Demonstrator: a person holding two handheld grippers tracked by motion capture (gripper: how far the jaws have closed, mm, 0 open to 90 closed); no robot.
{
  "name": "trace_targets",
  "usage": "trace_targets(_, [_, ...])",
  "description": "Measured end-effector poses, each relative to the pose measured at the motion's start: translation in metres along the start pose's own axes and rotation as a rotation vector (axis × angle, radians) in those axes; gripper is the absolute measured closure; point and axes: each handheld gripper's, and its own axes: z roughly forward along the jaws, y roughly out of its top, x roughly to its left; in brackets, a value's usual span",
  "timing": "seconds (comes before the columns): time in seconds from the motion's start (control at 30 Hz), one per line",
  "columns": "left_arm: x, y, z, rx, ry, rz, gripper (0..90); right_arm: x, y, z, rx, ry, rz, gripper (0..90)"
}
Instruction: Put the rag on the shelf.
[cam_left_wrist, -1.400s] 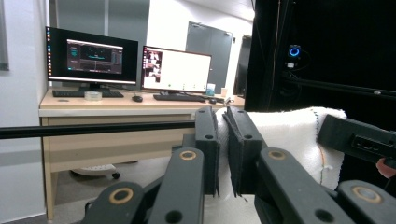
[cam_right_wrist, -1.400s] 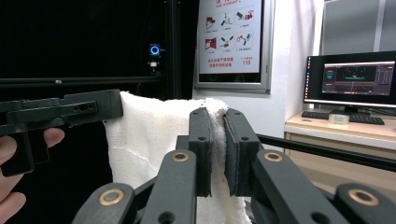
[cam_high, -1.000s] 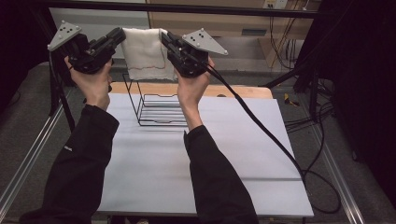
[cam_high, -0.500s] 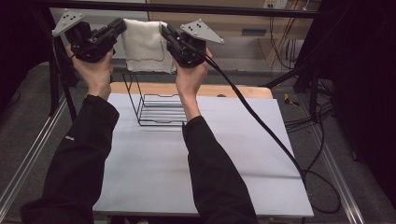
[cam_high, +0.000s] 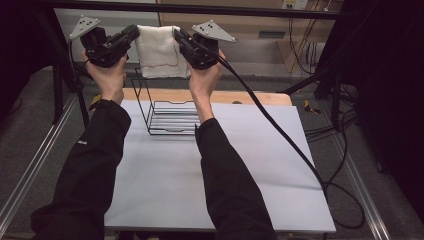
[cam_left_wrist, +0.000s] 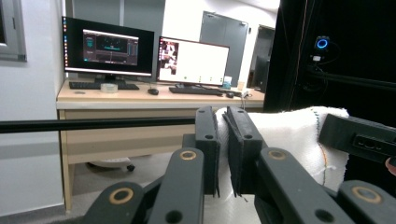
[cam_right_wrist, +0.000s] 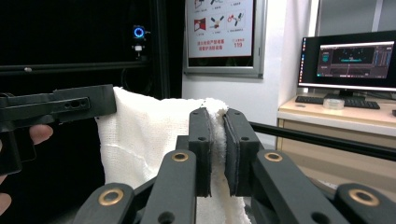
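Note:
A white cloth (cam_high: 158, 51) with a thin stitched line hangs stretched between both grippers, high above the table's far edge. My left gripper (cam_high: 133, 33) is shut on the cloth's left top corner, and my right gripper (cam_high: 178, 35) is shut on its right top corner. In the left gripper view the cloth (cam_left_wrist: 289, 135) is pinched between the jaws of the left gripper (cam_left_wrist: 223, 119), with the other gripper at the right. In the right gripper view the cloth (cam_right_wrist: 140, 140) runs left from the right gripper (cam_right_wrist: 218, 119). A black wire rack (cam_high: 167, 110) stands on the table below the cloth.
The rack rests at the far side of a white table (cam_high: 250, 165), by a wooden strip (cam_high: 260, 97). A thick black cable (cam_high: 280, 135) trails from the right gripper across the table's right side. A black bar (cam_left_wrist: 93, 124) crosses in front; a desk with monitors (cam_left_wrist: 154, 58) stands beyond.
Both hands have carried the stretched cloth up and away from me, toward the far edge above the rack. Both grips stay as they were.

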Motion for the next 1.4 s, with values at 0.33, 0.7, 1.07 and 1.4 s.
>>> trace_targets(0.33, [0.004, -0.011, -0.002, 0.025, 0.005, 0.002, 83.1, 0.001, -0.012, 0.003, 0.049, 0.009, -0.013, 82.1])
trace_targets(0.7, [0.0, -0.026, -0.001, 0.061, -0.007, 0.015, 83.1, -0.001, -0.024, -0.003, 0.079, -0.002, -0.01, 82.0])
trace_targets(1.07, [-0.001, -0.038, -0.008, 0.085, -0.02, 0.026, 83.1, -0.001, -0.035, -0.009, 0.099, 0.004, -0.008, 81.8])
trace_targets(1.4, [-0.004, -0.043, -0.019, 0.083, -0.043, 0.025, 83.1, 0.003, -0.042, -0.019, 0.1, 0.013, -0.006, 81.3])
